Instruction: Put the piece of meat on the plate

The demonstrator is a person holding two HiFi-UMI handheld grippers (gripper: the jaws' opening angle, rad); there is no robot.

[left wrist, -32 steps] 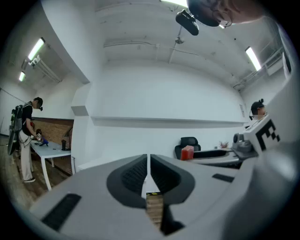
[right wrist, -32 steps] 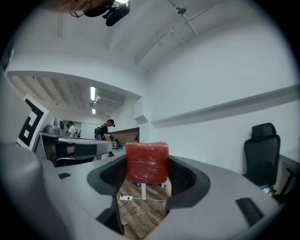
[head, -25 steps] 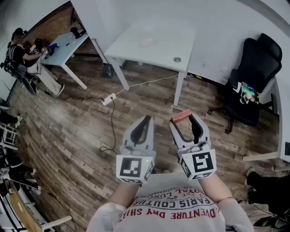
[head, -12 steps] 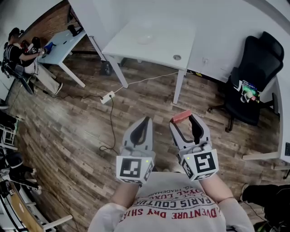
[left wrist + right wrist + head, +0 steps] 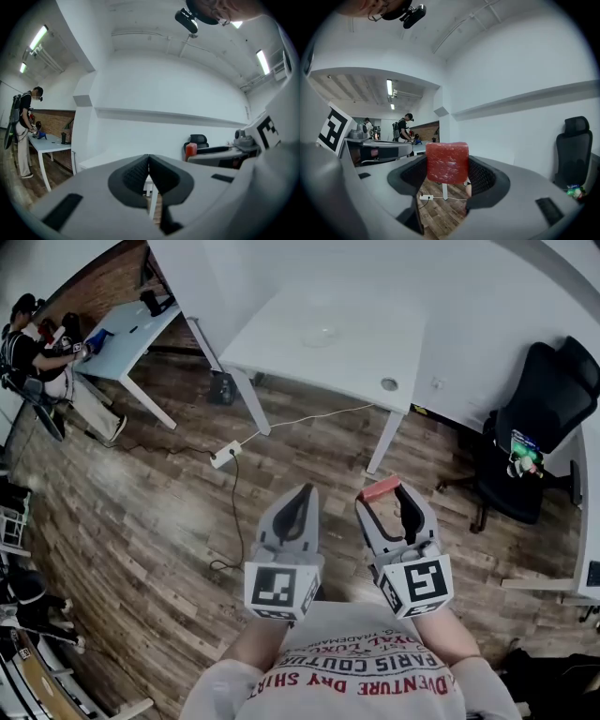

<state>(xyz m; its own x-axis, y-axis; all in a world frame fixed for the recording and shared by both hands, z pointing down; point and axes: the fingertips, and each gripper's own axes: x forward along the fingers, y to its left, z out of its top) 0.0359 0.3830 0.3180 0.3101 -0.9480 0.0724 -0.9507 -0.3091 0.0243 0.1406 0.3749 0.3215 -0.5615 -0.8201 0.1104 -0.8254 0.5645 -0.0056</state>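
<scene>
A red piece of meat point(image 5: 447, 162) is pinched between the tips of my right gripper point(image 5: 382, 491), held level above the wooden floor; it shows too in the head view as a meat slab point(image 5: 381, 488). My left gripper point(image 5: 298, 500) is beside it, jaws pressed together with nothing between them, seen as the left gripper point(image 5: 148, 164) in its own view. A pale round plate point(image 5: 320, 335) lies on the white table point(image 5: 281, 343) ahead, well beyond both grippers.
A black office chair point(image 5: 544, 418) stands at the right. A white power strip point(image 5: 223, 457) and cable lie on the floor by the table legs. A person point(image 5: 37, 352) works at a light blue desk point(image 5: 122, 334) far left.
The view has shifted a little: the white table and plate now sit slightly nearer and further right. Both grippers keep the same pose, the meat still held.
</scene>
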